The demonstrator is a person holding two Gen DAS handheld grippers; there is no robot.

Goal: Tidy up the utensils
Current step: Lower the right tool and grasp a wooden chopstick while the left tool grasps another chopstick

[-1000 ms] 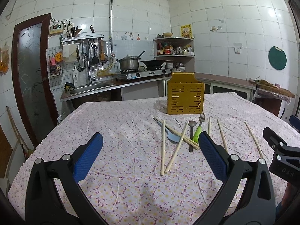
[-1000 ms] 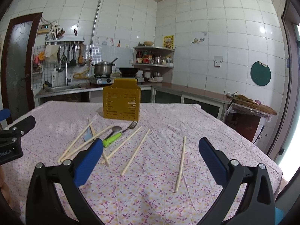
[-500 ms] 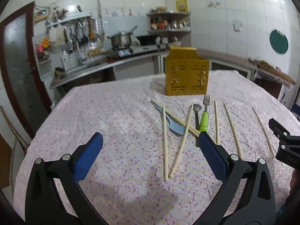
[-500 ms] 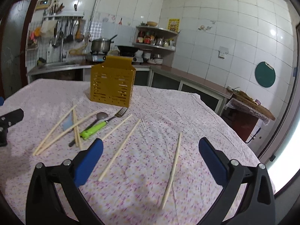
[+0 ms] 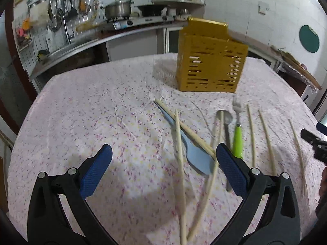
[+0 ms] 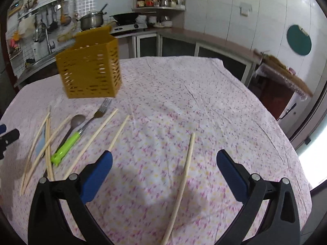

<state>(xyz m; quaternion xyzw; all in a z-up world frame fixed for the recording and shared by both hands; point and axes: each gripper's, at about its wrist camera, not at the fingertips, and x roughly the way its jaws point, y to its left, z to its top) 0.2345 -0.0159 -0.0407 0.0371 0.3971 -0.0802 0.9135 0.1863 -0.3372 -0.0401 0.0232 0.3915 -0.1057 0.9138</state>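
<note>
A yellow slotted utensil holder [image 5: 211, 59] stands upright on the floral tablecloth; it also shows in the right wrist view [image 6: 91, 69]. In front of it lie several wooden chopsticks [image 5: 179, 163], a light blue spatula [image 5: 194, 153], a metal spoon [image 5: 225, 122] and a green-handled fork [image 5: 238, 136]. My left gripper [image 5: 163, 163] is open and empty, low over the crossed chopsticks and spatula. My right gripper [image 6: 163, 163] is open and empty above a single chopstick [image 6: 181, 183]. The fork [image 6: 71, 143] and spoon [image 6: 75, 122] lie to its left.
The table [image 6: 204, 94] carries a pink floral cloth. A clear plastic tray [image 5: 163, 72] lies left of the holder. A kitchen counter with sink, stove and pot [image 5: 118, 10] runs behind. The right gripper's tip [image 5: 312, 140] shows at the right edge of the left wrist view.
Both grippers have moved forward and tilted down toward the table. The utensils now sit closer and lower in both views. Both stay open and empty.
</note>
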